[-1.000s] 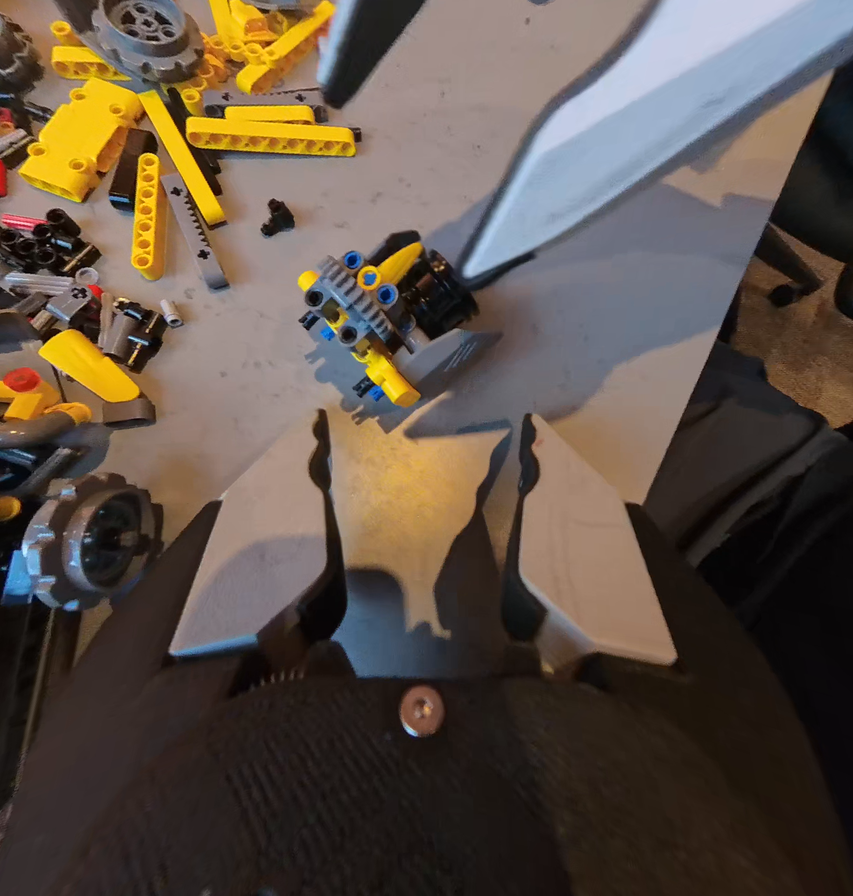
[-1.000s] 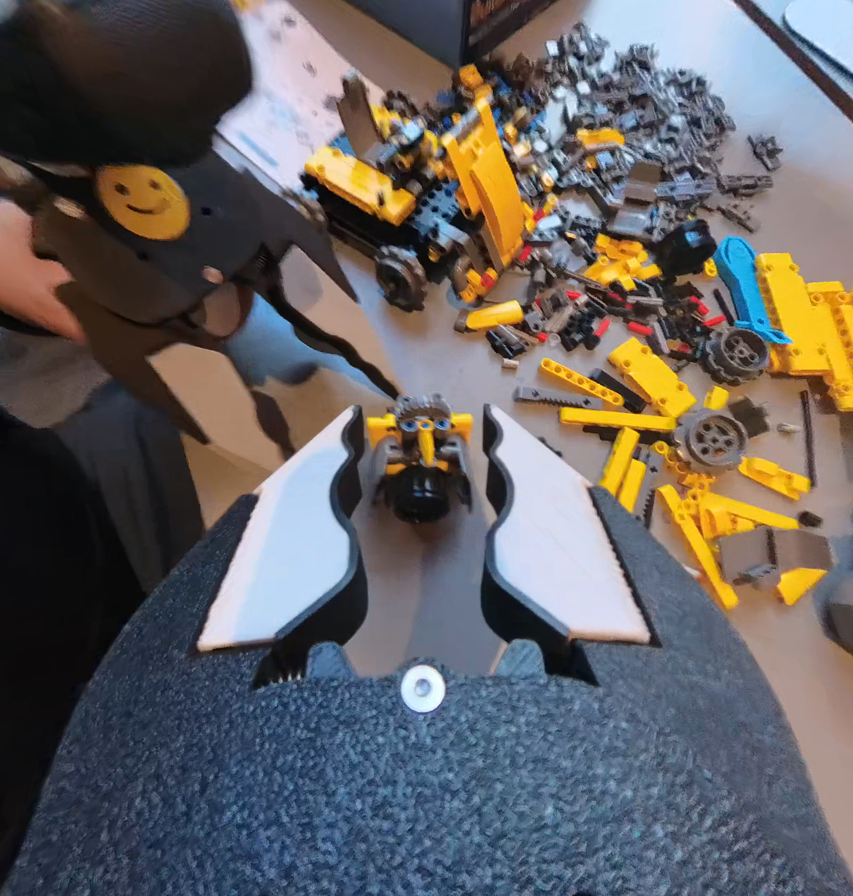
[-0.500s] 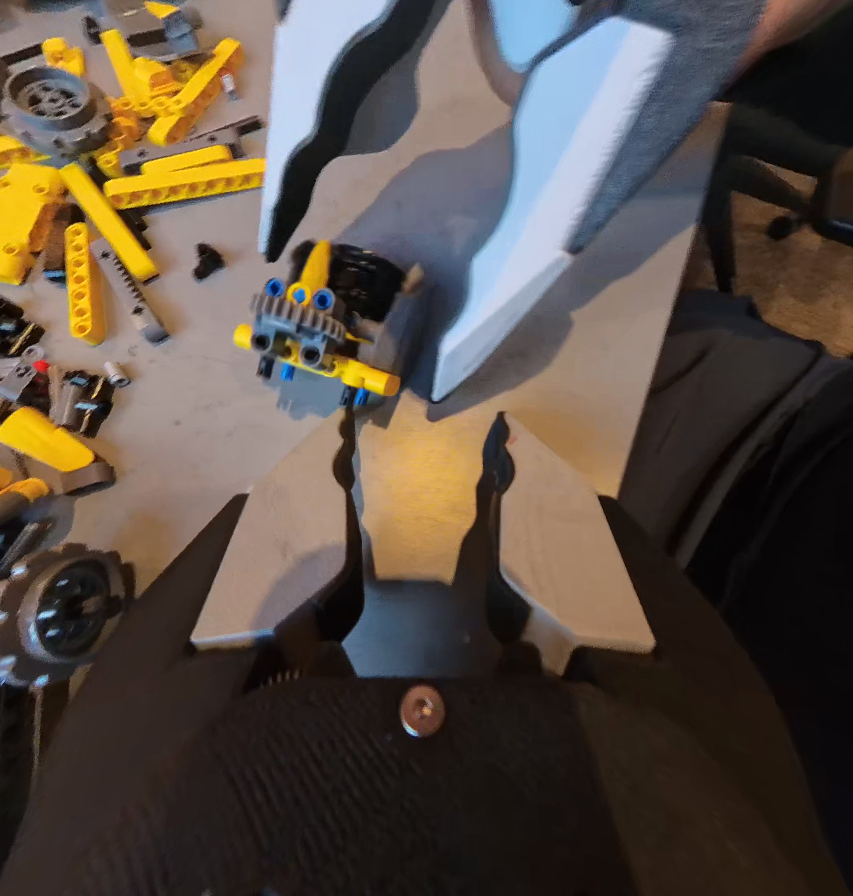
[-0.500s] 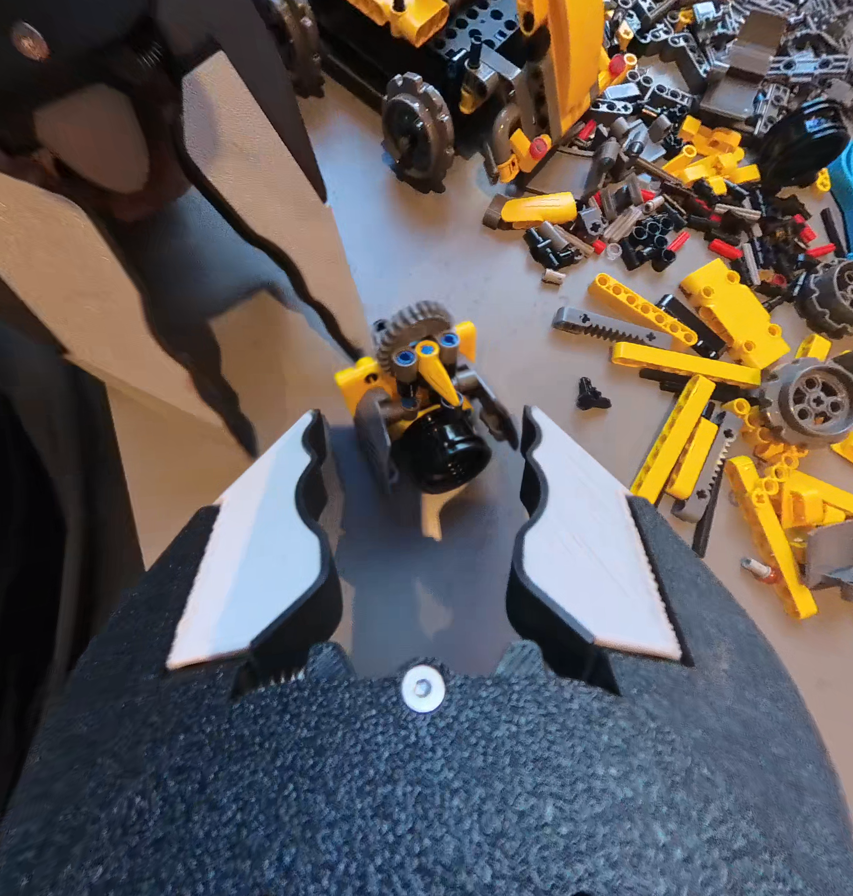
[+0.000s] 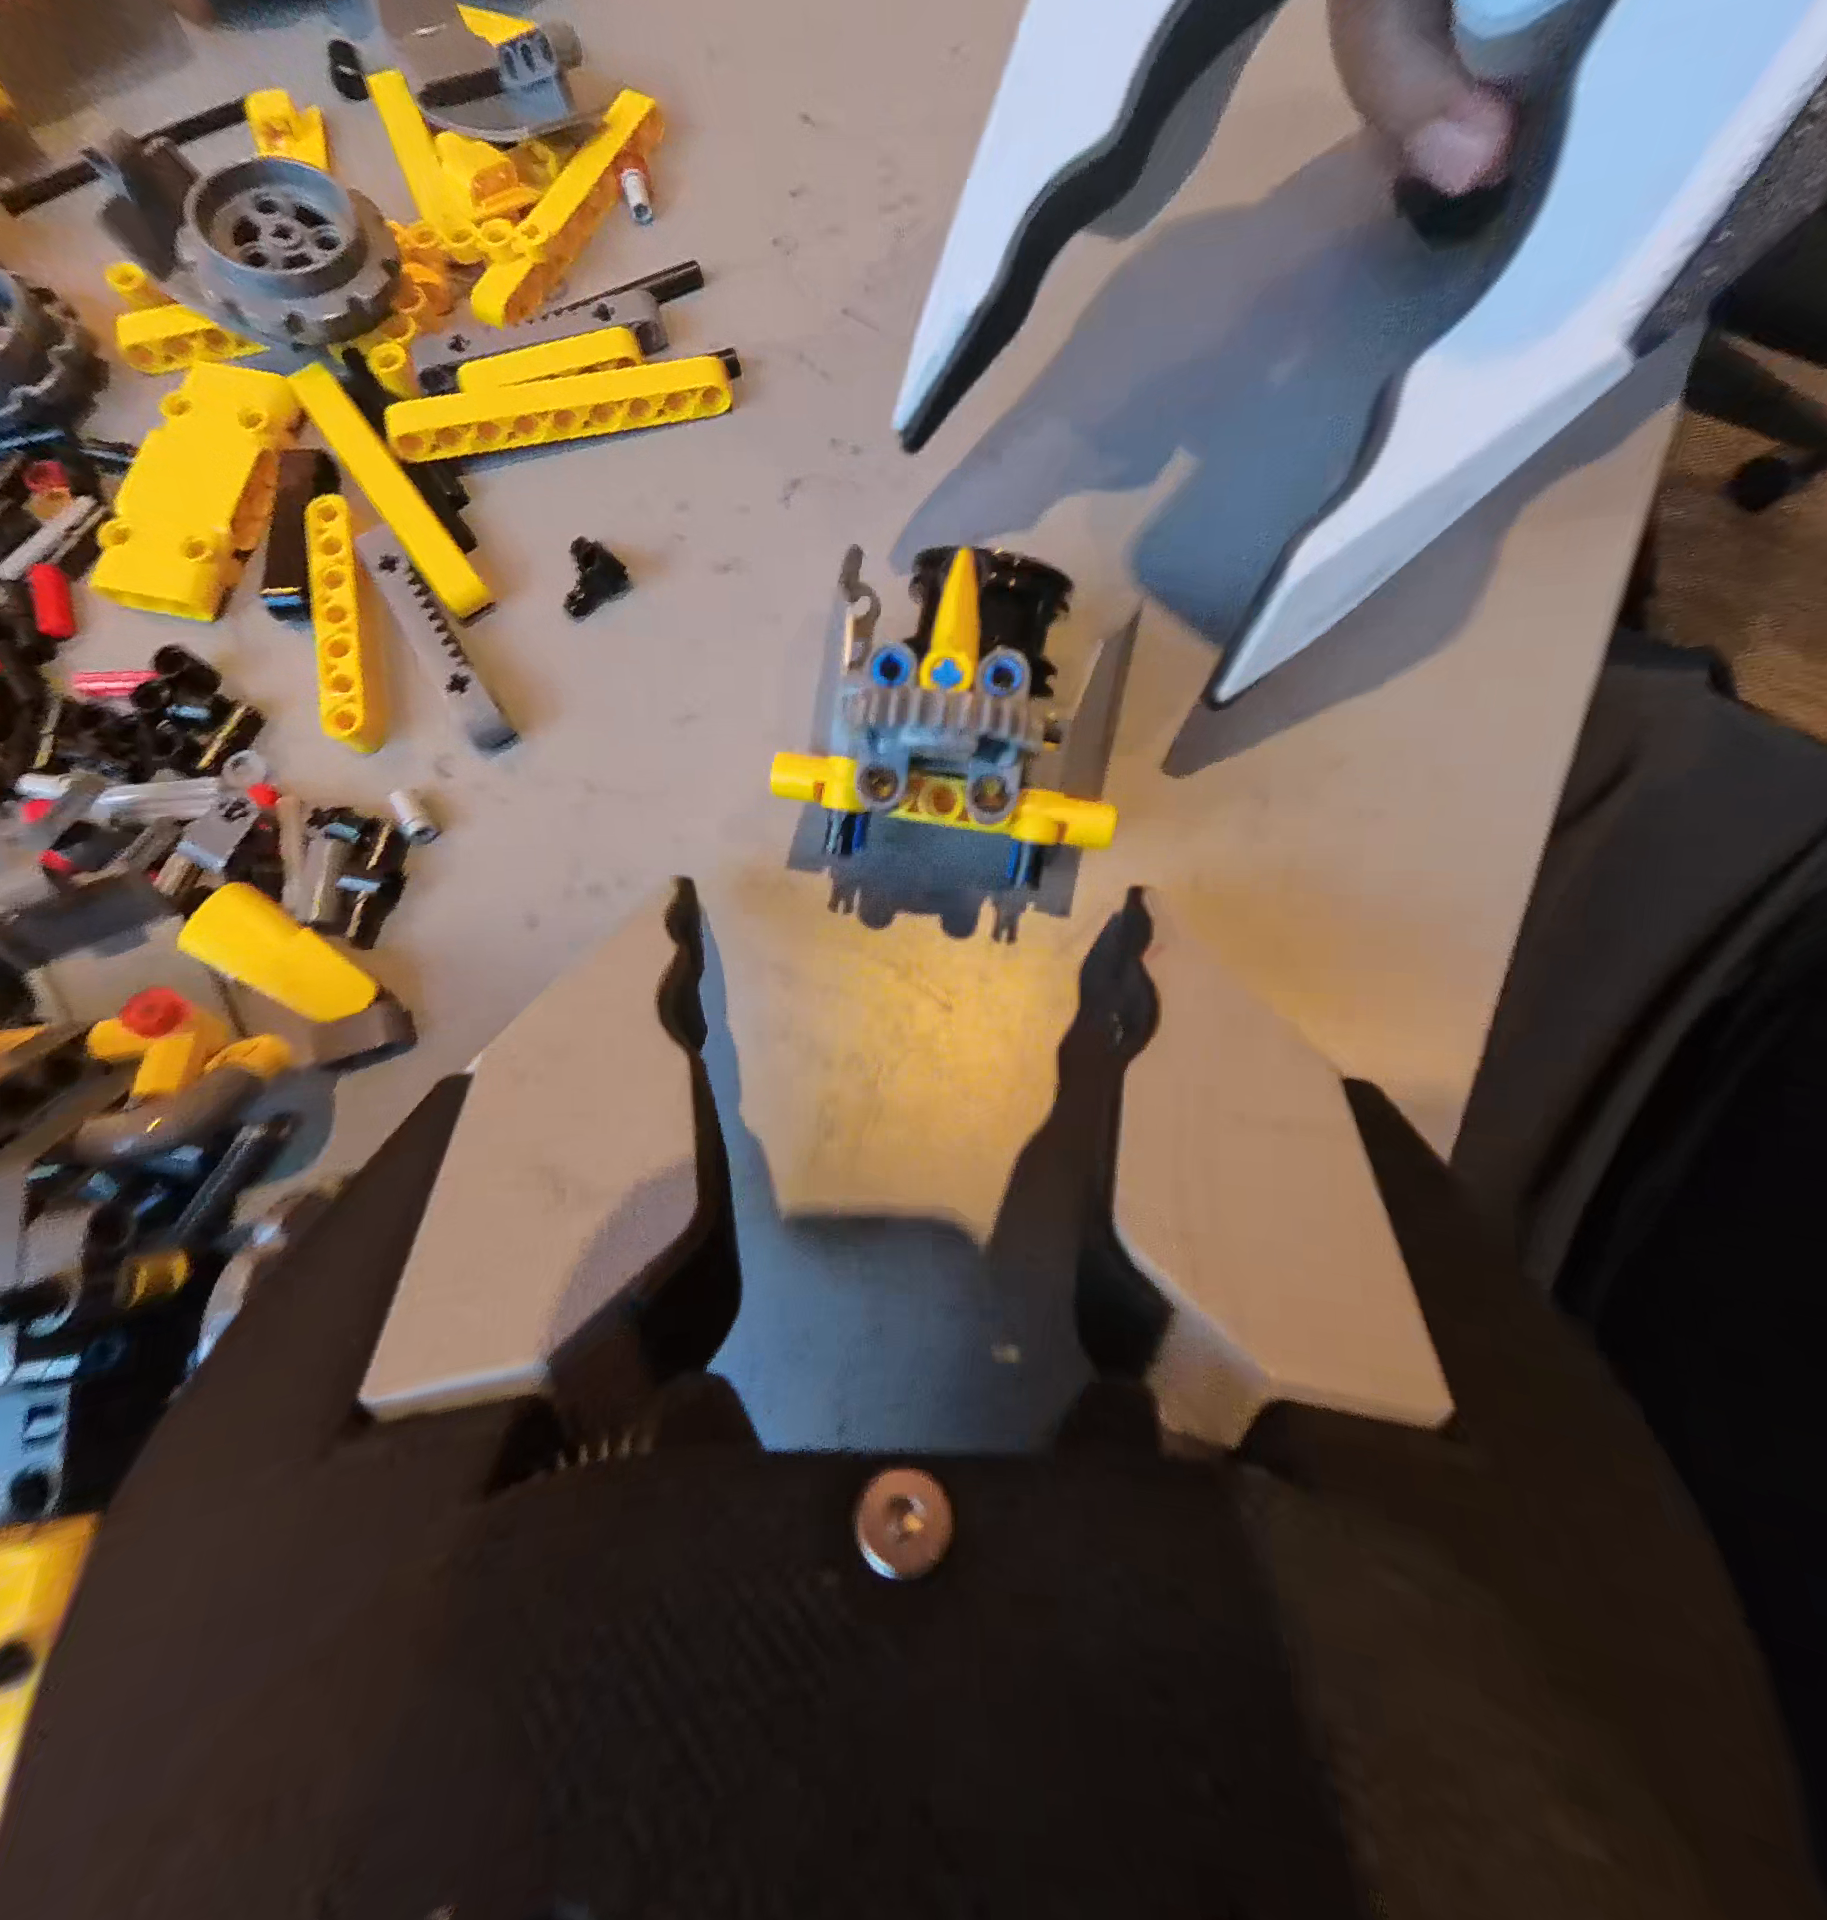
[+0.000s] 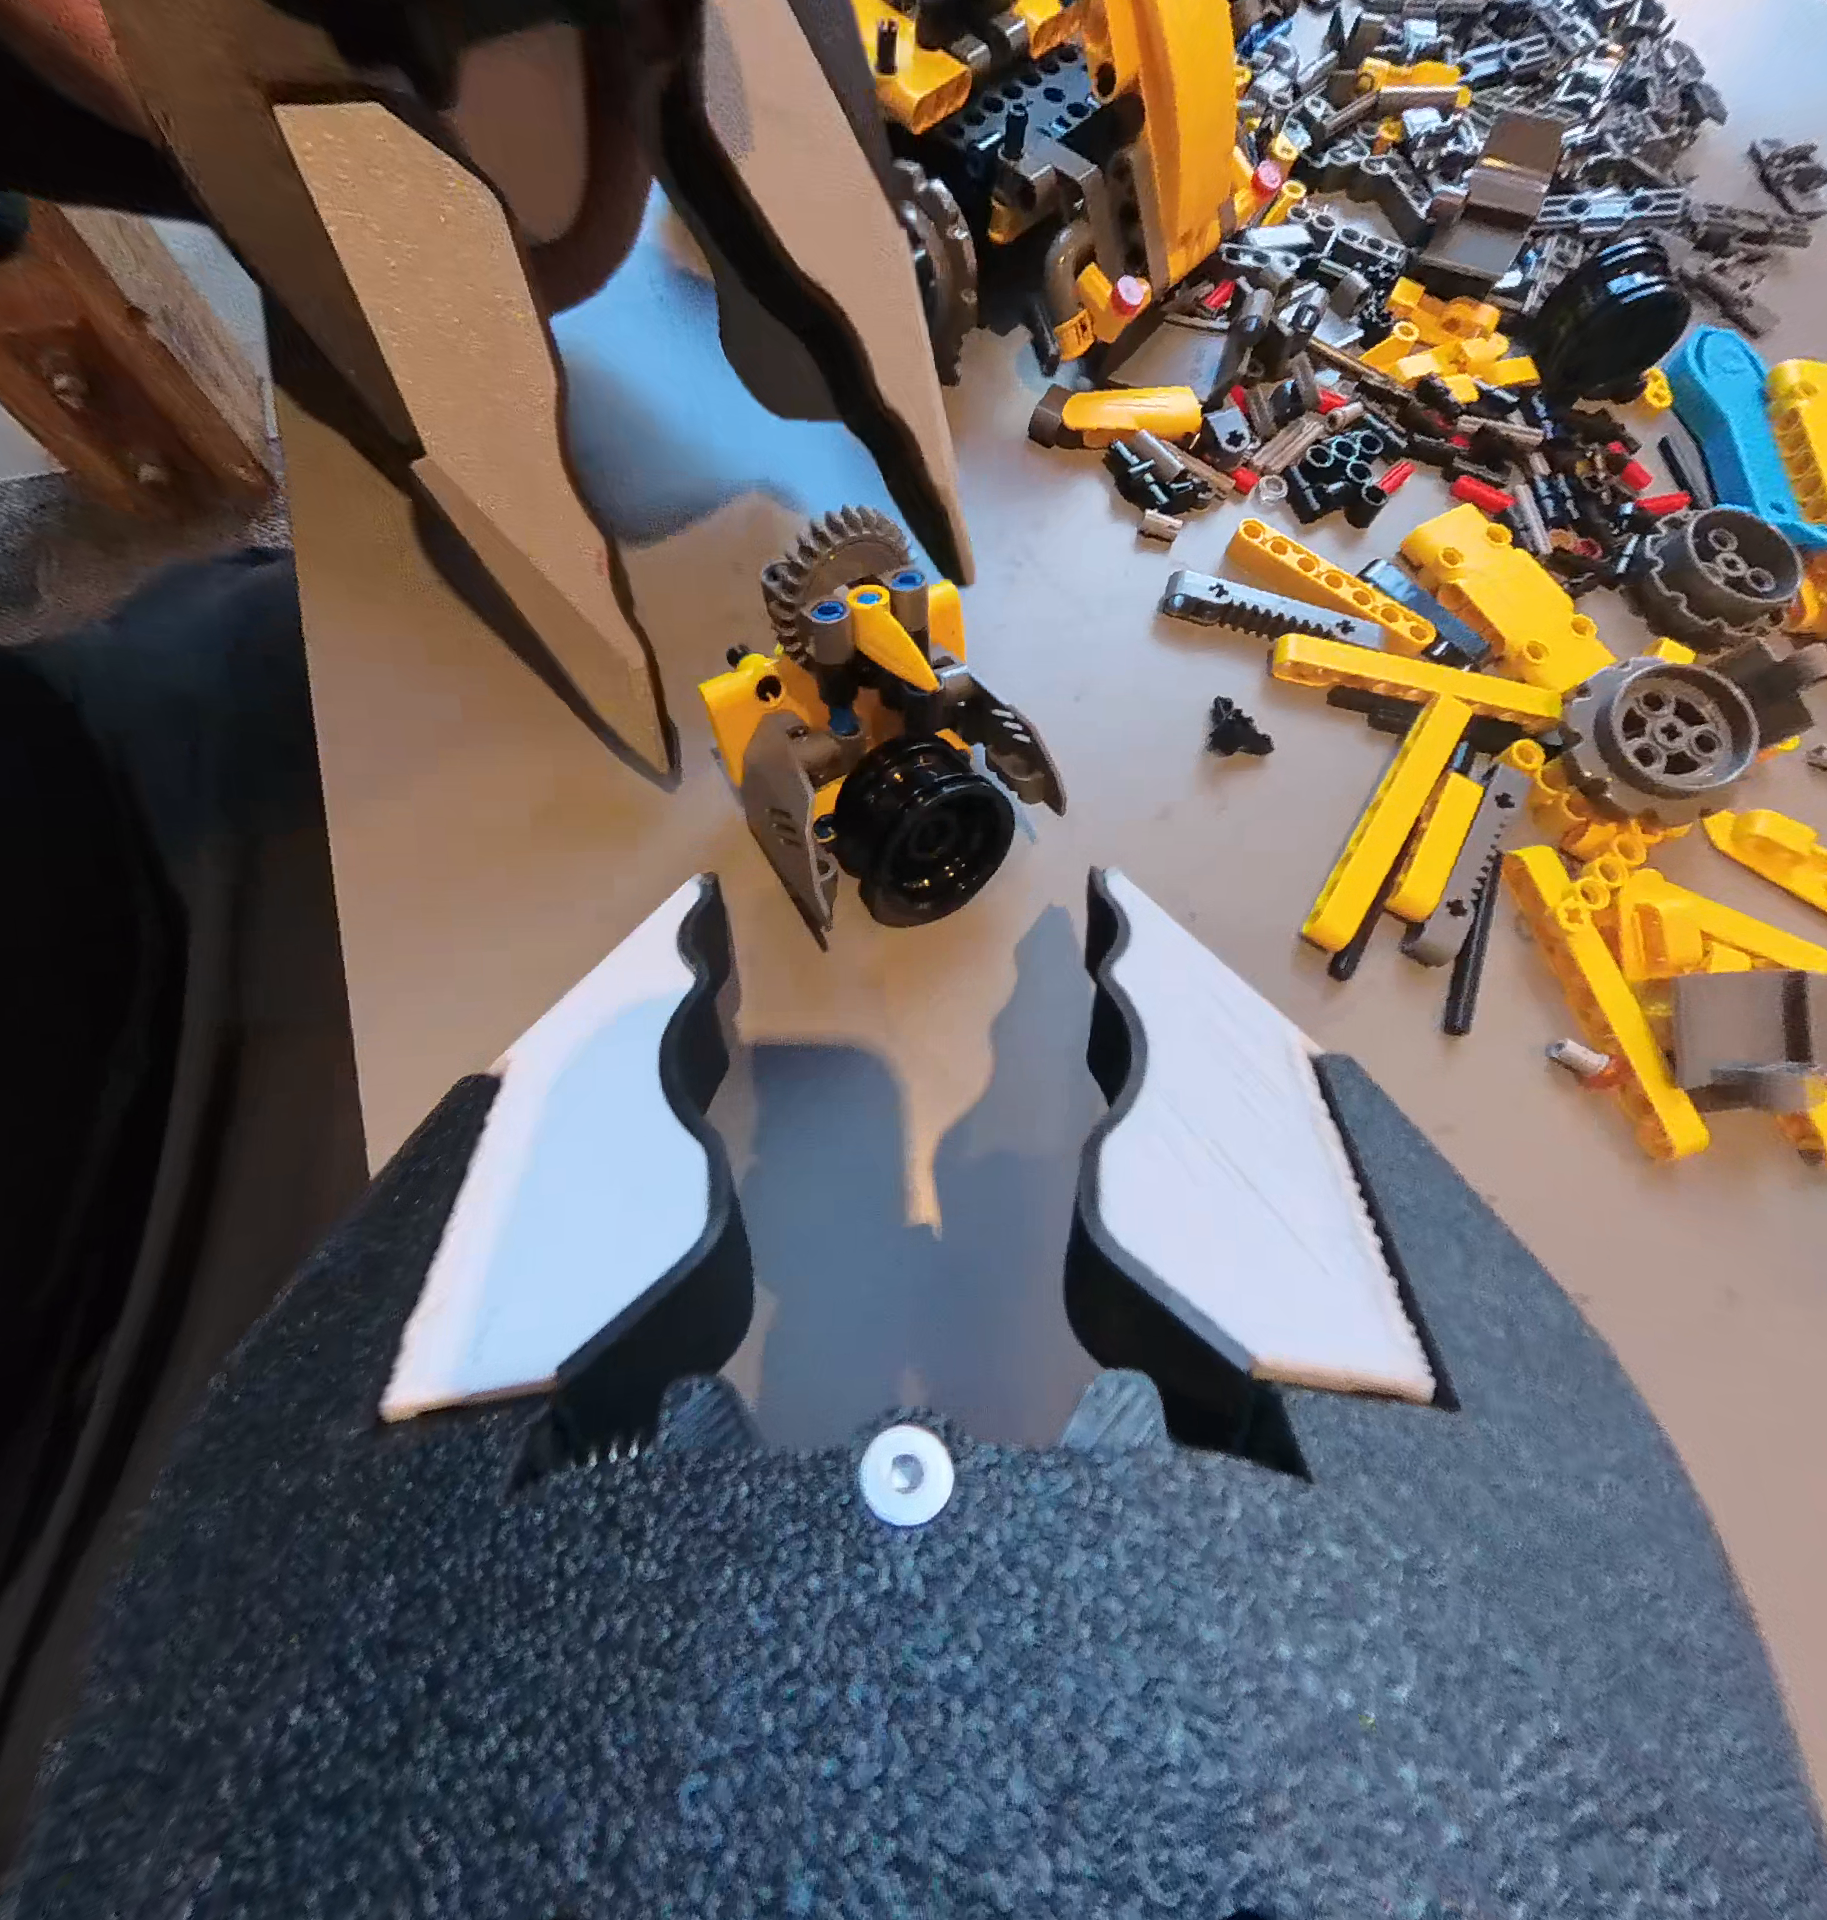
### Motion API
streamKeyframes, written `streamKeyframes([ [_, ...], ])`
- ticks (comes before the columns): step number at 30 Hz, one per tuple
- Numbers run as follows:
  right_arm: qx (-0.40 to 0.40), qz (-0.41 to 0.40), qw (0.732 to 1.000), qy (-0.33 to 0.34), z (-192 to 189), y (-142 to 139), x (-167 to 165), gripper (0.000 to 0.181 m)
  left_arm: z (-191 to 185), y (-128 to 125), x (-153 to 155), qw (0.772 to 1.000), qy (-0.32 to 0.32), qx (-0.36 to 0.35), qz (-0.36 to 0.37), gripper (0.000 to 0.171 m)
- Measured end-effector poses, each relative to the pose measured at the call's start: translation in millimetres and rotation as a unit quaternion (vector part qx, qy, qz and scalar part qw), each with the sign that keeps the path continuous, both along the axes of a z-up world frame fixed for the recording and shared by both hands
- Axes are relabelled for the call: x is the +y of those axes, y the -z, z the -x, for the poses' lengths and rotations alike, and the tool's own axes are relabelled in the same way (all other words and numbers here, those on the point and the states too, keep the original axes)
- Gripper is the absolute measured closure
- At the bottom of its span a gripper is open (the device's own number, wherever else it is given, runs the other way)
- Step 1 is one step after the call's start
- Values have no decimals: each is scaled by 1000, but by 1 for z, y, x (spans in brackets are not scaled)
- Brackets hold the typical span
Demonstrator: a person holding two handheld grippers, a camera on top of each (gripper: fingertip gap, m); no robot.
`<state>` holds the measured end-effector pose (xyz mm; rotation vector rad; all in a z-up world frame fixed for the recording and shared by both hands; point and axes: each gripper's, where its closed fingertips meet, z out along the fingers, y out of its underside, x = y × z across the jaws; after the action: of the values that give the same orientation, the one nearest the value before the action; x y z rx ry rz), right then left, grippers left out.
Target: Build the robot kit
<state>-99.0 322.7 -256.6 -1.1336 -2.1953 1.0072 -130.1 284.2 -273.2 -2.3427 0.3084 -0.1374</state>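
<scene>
Small brick assembly (image 5: pixel 945 717) (image 6: pixel 873 727) stands alone on the desk (image 5: pixel 847 208) (image 6: pixel 1148 935) near its front edge: yellow cross beam, grey gear, blue pin ends, yellow pointed piece on top, black wheel hub on one end, dark grey panels either side. Nothing grips it.

Left gripper (image 5: pixel 909 914) (image 6: pixel 815 665): fingers spread wide, empty, tips just short of the assembly on its gear side. In the right wrist view one tip sits close beside the assembly's yellow beam; contact cannot be judged.

Right gripper (image 6: pixel 904 883) (image 5: pixel 1060 561): fingers spread wide, empty, tips near the hub end, apart from it. The two grippers face each other across the assembly.

Toward the desk's middle and far side lies a loose pile of parts (image 5: pixel 296 468) (image 6: pixel 1511 675): yellow perforated beams, grey toothed racks, grey wheels, black and red pins. A single small black connector (image 5: pixel 594 577) (image 6: pixel 1236 727) lies between pile and assembly. A blue curved piece (image 6: pixel 1740 436) lies at the pile's far side.
</scene>
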Motion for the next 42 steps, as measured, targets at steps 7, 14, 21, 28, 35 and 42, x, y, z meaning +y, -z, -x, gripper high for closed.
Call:
streamKeyframes([
  [7,-25,38,999,3,7,5,0,112,-11,5,14,999,40,-22,-2,91],
  [14,27,34,999,0,10,-17,-3,118,-14,4,17,999,51,7,-10,100],
  [21,14,54,998,-18,7,-41,-24,133,-20,4,21,999,50,9,-2,107],
  [28,11,77,989,123,11,-42,-9,134,-6,-3,27,998,3,57,-6,107],
  [35,5,23,996,90,-12,-9,-14,134,-15,3,17,1000,12,-19,8,106],
  [42,40,-37,995,83,-12,-2,-8,134,-28,-6,12,991,38,-124,11,107],
])
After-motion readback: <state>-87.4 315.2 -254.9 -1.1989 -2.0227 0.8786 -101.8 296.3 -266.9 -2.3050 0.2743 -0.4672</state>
